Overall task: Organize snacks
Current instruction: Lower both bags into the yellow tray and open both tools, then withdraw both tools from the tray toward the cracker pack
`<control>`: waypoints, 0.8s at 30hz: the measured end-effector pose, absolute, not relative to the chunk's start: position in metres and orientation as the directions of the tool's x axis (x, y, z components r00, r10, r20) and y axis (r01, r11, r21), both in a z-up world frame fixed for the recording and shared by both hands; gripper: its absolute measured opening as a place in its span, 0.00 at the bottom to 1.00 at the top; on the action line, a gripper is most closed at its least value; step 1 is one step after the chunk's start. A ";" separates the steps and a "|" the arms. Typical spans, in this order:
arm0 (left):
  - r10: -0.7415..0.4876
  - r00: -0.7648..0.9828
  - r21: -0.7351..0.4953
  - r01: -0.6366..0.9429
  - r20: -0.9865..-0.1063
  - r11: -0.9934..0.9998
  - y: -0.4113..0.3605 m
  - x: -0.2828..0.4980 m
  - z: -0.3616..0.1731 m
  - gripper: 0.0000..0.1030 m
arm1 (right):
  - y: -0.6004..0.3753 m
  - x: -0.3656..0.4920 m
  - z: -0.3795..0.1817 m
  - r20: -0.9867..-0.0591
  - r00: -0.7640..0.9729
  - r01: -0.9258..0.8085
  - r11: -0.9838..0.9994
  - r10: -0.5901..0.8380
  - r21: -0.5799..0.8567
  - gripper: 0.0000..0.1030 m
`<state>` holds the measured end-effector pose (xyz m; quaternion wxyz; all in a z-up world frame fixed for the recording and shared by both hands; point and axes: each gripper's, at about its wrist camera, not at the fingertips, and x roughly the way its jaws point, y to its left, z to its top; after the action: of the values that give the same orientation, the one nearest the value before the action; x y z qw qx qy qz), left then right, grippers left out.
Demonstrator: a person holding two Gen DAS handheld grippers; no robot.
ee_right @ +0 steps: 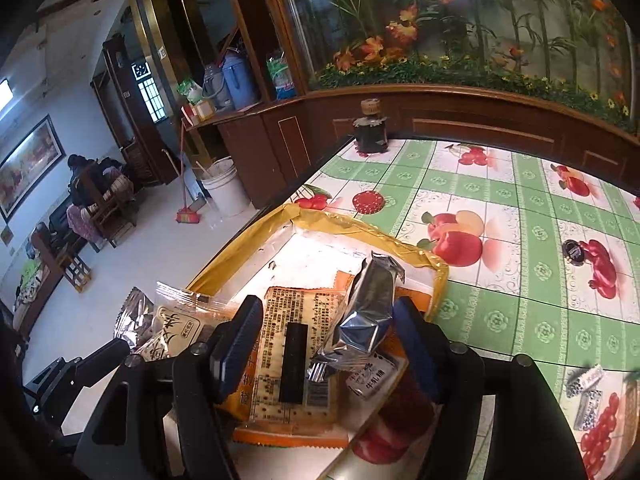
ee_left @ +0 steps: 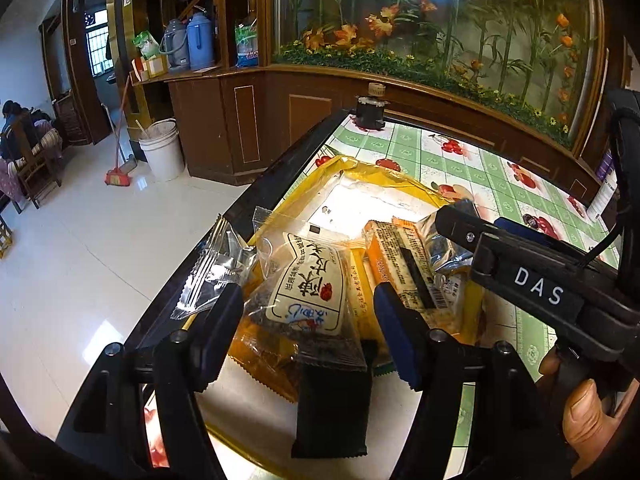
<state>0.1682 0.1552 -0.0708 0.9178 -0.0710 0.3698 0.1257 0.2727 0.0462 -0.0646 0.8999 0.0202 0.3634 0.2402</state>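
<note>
The left tongs (ee_left: pixel 308 328) are held wide apart over a shallow yellow-rimmed cardboard tray (ee_left: pixel 400 184), nothing being gripped; between their blue-padded fingers (ee_left: pixel 394 332) a clear packet with a white Chinese-lettered label (ee_left: pixel 306 292) is seen lying on the snack heap, a black flat wrapper (ee_left: pixel 330 404) just below it. The right tongs (ee_right: pixel 328 344) are likewise spread, and a crinkled silver foil packet (ee_right: pixel 362 320) stands up between their fingers, apparently untouched by either pad, though contact on the right-hand side cannot be ruled out. Beneath it an orange-edged cracker packet with a printed ingredient panel (ee_right: pixel 288 356) is laid flat in the tray.

The step in hand is judged to be the picking of single packets out of the pile for sorting. For the next move, the right tongs would need to be closed gently on the foil packet, since it is light and easily crushed, and lifted clear without the packets under it being dragged along.

The tray is set at the corner of a counter covered by a green-checked, fruit-printed oilcloth (ee_right: pixel 500 200). A clear empty wrapper (ee_left: pixel 216 264) overhangs the counter edge and could be knocked to the floor. A small dark bottle with a pale cap (ee_right: pixel 370 128) stands well apart at the far edge, and a little dark round object (ee_right: pixel 573 250) lies on the cloth to the right
</note>
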 end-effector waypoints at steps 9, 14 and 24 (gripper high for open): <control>0.192 0.729 -0.044 -0.292 -0.657 0.955 0.149 0.146 -0.056 0.65 | 0.038 0.252 -0.055 -0.633 0.623 -0.422 0.879 0.459 0.222 0.70; 0.196 0.741 -0.039 -0.287 -0.643 0.957 0.144 0.138 -0.051 0.65 | 0.025 0.235 -0.048 -0.618 0.635 -0.419 0.879 0.463 0.228 0.70; 0.183 0.764 -0.030 -0.255 -0.619 0.966 0.121 0.129 -0.040 0.65 | -0.035 0.207 -0.046 -0.597 0.681 -0.349 0.905 0.424 0.245 0.70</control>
<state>0.1293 0.1214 -0.0400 0.9373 -0.0562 0.3234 0.1169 0.2071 -0.0352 -0.0460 0.9152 0.0556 0.3388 0.2111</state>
